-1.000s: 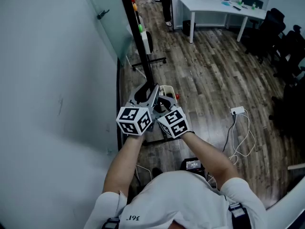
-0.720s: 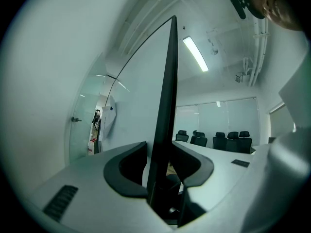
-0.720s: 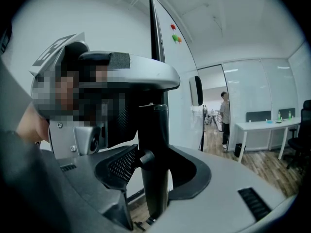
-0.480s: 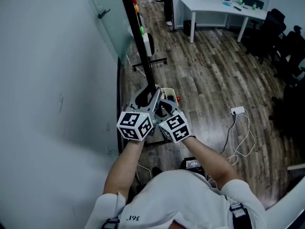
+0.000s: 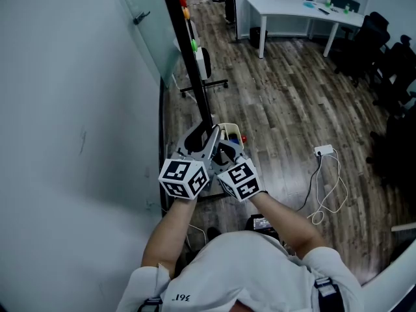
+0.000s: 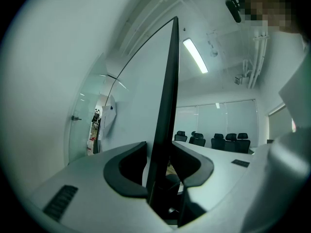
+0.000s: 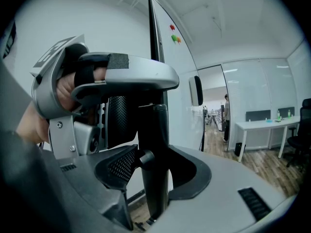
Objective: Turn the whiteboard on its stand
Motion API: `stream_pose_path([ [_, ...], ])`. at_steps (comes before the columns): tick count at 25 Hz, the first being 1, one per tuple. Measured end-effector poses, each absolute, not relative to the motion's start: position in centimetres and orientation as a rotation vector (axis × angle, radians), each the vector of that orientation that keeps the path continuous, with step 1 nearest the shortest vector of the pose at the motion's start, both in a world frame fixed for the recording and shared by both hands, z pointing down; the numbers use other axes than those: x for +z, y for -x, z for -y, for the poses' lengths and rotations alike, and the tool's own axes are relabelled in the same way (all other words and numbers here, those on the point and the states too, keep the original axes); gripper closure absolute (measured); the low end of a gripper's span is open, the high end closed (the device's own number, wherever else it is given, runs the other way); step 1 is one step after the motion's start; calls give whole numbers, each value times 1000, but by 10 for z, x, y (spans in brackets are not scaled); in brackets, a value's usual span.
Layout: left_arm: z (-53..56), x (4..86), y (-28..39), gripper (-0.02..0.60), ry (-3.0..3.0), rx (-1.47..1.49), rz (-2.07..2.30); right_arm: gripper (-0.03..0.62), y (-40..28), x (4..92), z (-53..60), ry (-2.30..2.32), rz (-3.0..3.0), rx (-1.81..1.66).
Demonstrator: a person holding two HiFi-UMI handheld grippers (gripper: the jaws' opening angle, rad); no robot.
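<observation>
Clamped with left tool [image 6: 165,153] and right tool [image 7: 158,159] on the near edge of the tall black-framed white whiteboard [image 6: 168,91], upright on its stand [image 5: 208,84]. May slip off that slim frame if swung unevenly.

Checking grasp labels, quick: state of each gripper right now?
Left gripper: whiteboard edge between its jaws; grip cannot be told.
Right gripper: closed on the black stand post.

Whiteboard [image 5: 199,83] between wall [image 5: 65,109] and desk [image 5: 292,10]
</observation>
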State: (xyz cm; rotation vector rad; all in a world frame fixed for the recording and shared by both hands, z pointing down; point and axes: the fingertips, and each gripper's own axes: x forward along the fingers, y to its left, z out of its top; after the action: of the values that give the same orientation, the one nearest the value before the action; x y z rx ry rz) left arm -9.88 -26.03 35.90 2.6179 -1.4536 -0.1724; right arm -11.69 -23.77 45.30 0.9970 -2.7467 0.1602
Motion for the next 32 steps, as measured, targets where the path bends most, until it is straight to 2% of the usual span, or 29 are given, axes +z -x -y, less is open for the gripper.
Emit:
stream_pose_path([
  [32, 208, 356, 96, 428, -2613, -190, 1438, 387, 114, 451, 187, -999, 2745, 162],
])
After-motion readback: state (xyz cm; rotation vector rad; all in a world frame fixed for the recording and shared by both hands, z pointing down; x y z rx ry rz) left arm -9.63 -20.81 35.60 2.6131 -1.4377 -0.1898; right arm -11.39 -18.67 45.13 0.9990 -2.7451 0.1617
